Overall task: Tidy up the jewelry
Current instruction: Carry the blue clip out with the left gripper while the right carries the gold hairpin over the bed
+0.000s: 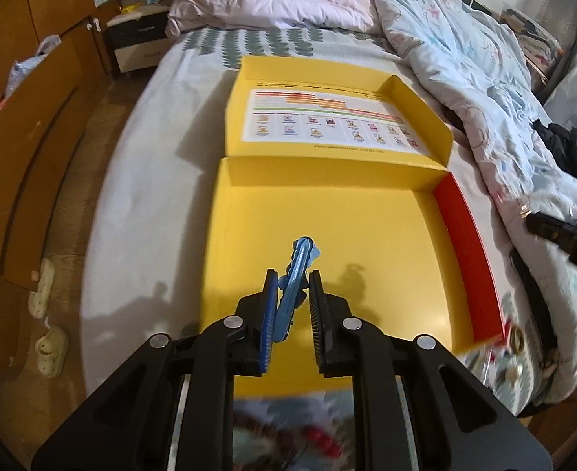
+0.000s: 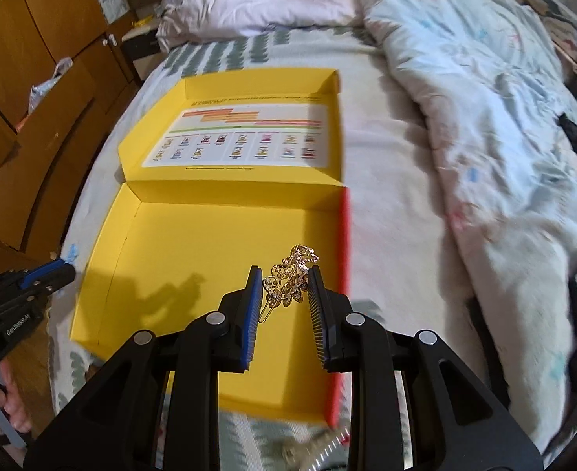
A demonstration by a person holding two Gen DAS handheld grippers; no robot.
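A yellow cardboard box (image 1: 367, 212) (image 2: 170, 235) lies open on the bed, its lid folded back flat with a printed chart inside. My left gripper (image 1: 293, 274) hangs above the box's bare floor, shut on a light-blue plastic hair clip (image 1: 294, 286) that sticks up between the pads. My right gripper (image 2: 284, 271) hovers over the box's right part, shut on a gold filigree brooch (image 2: 290, 278) with a pin. In the right wrist view the left gripper (image 2: 62, 265) shows at the left edge, held by a hand (image 2: 1, 404).
More small jewelry (image 1: 514, 341) lies on the sheet right of the box's red wall (image 1: 469, 259). A rumpled quilt (image 2: 484, 117) covers the bed's right side. Wooden wardrobes (image 2: 25, 90) stand left, slippers (image 1: 48, 349) on the floor below.
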